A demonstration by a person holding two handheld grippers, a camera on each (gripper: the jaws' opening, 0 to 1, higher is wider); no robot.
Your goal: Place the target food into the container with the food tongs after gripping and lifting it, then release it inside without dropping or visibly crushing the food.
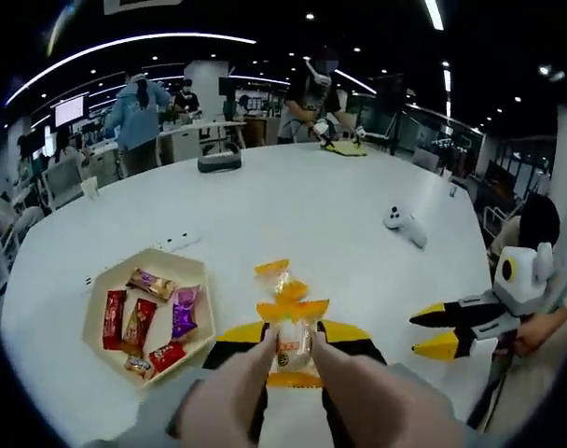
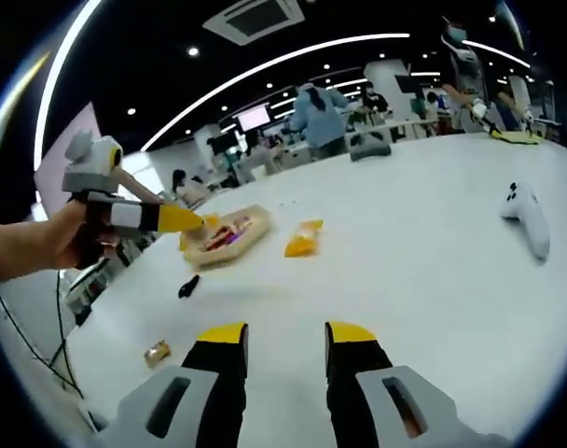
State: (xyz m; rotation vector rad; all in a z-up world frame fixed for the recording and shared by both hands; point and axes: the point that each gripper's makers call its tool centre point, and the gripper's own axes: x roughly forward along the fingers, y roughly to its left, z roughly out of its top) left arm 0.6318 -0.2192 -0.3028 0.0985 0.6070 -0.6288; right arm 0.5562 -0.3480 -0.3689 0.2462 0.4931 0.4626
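My left gripper point(image 1: 291, 331) is shut on the beige food tongs point(image 1: 229, 392). The tong tips pinch an orange and yellow snack packet point(image 1: 291, 343) just above the table. A beige tray point(image 1: 201, 322) with several wrapped sweets lies to the left of it. A second orange packet point(image 1: 280, 275) rests on the table beyond. My right gripper point(image 2: 285, 334) hovers open over bare table with nothing between its jaws; it also shows at the right as the right gripper point(image 1: 431, 329). A hand holds the left gripper point(image 2: 183, 220) beside the tray point(image 2: 255, 235), with the orange packet point(image 2: 302, 245) to its right.
A white game controller point(image 1: 405, 224) point(image 2: 531, 219) lies on the white table point(image 1: 293, 201). A small black object point(image 2: 188, 285) and a small wrapped snack point(image 2: 156, 353) lie near the table's edge. A black case point(image 1: 218, 161) and several people stand at the far side.
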